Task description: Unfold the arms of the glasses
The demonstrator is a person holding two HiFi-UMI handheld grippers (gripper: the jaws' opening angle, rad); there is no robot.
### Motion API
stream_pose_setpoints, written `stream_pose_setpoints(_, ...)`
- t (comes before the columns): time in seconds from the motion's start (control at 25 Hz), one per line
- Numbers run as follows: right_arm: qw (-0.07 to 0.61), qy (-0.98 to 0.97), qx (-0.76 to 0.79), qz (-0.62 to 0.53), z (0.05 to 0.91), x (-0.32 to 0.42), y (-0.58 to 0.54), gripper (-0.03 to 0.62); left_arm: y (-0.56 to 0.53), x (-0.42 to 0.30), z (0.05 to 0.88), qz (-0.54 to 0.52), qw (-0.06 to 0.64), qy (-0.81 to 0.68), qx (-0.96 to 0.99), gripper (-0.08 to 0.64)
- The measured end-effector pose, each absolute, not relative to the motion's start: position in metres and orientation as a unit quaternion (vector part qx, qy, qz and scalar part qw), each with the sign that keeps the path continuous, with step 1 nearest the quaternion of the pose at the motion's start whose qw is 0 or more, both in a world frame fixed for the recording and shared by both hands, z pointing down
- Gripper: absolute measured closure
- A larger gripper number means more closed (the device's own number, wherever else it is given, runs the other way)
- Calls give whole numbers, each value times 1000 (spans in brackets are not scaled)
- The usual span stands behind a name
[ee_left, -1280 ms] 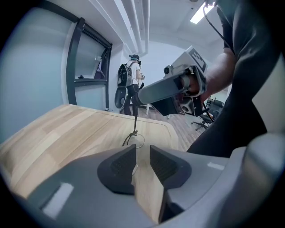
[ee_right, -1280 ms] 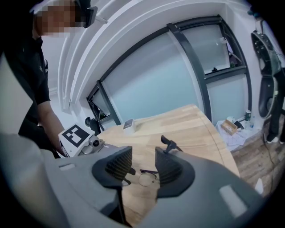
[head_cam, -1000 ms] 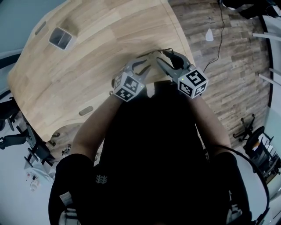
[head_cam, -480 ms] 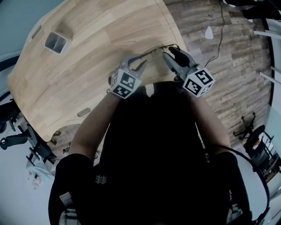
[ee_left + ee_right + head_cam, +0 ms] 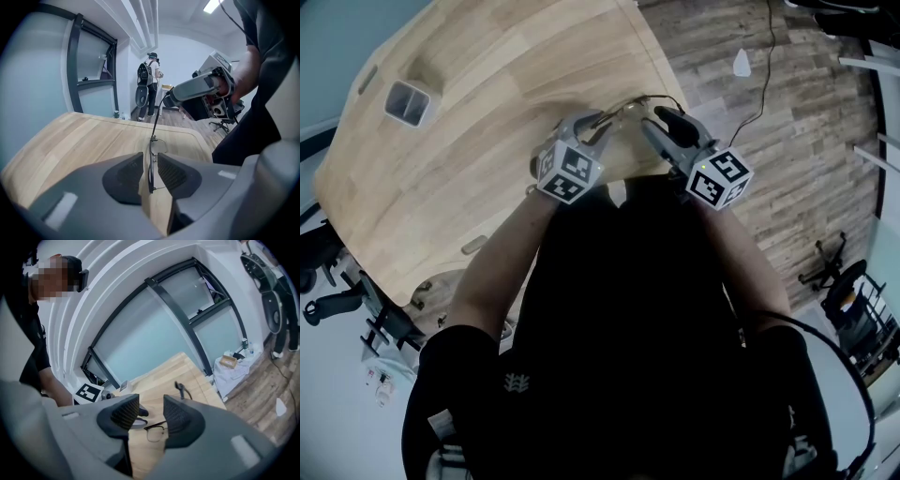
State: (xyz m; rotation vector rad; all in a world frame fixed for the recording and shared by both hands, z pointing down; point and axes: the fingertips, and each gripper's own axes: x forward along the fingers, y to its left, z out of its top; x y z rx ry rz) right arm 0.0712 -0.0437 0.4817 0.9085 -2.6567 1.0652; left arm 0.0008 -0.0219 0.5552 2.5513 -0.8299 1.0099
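Thin dark-rimmed glasses [image 5: 630, 105] hang over the near edge of the wooden table [image 5: 487, 112] between my two grippers. My left gripper [image 5: 598, 127] is shut on the front rim [image 5: 150, 171], with one lens [image 5: 158, 146] showing beyond its pads. One arm [image 5: 154, 119] of the glasses runs up from the hinge to the tip of my right gripper [image 5: 169, 97]. In the right gripper view its jaws [image 5: 151, 401] stand apart with nothing pressed between them. The glasses [image 5: 154, 431] show below the gap, and the arm's curved black tip [image 5: 180, 390] rises past the right-hand finger.
A grey box-shaped opening [image 5: 403, 101] is set in the tabletop at the far left. A black cable [image 5: 766, 84] and a white scrap [image 5: 741, 63] lie on the plank floor to the right. Office chairs [image 5: 825, 272] stand around. A person [image 5: 151, 84] stands far off.
The two grippers have drawn apart a little and shifted slightly up the picture. The glasses' arm now spans the wider gap between them. The right gripper has rolled.
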Motion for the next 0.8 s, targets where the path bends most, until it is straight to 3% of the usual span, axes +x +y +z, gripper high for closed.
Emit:
stream_pose_setpoints(0.52,87,-874,304,368,501,91,-37,440,-38,22,589,389,164,-270,865,457)
stream_pose_setpoints(0.8,94,-870,304,377,510,93,-33,440,-38,28,599,397,166,-255,866,525)
